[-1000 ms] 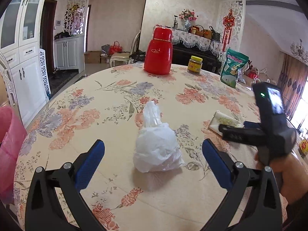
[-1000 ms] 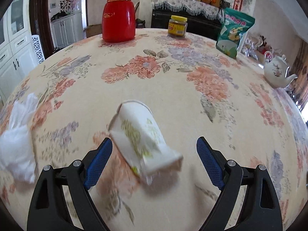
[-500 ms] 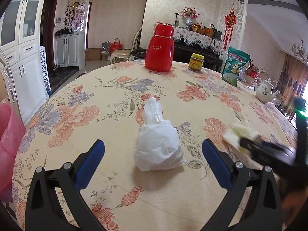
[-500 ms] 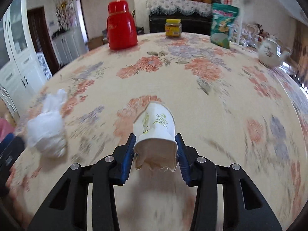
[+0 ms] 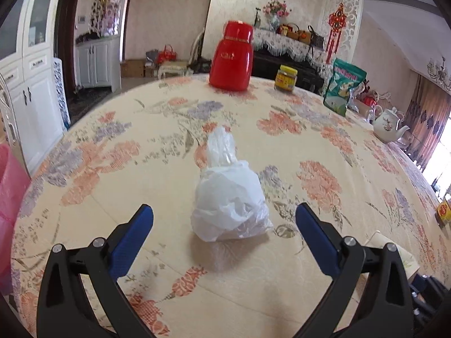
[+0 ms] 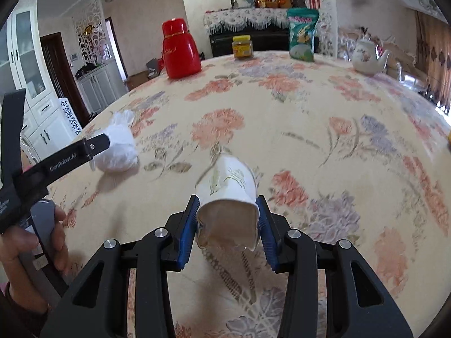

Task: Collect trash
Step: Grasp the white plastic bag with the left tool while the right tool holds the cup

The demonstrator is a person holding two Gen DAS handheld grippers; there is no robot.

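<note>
1 paper cup (image 6: pixel 228 188) pinched in right tongs (image 6: pixel 227 222), 1 white bag (image 5: pixel 229 200) between spread left tongs (image 5: pixel 224 233)

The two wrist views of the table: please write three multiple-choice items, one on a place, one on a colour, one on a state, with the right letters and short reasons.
1. Where is the white plastic bag?
A. on the tablecloth, ahead of the left gripper
B. inside the teapot
C. on the floor

2. What colour is the thermos?
A. green
B. red
C. white

3. What is the state of the right gripper?
A. open and empty
B. shut on the paper cup
C. shut on the jar

Key: 1 A, the bag lies between the open fingers' line of sight; 2 B, its body is red; 3 B, both blue pads press the cup's sides.
</note>
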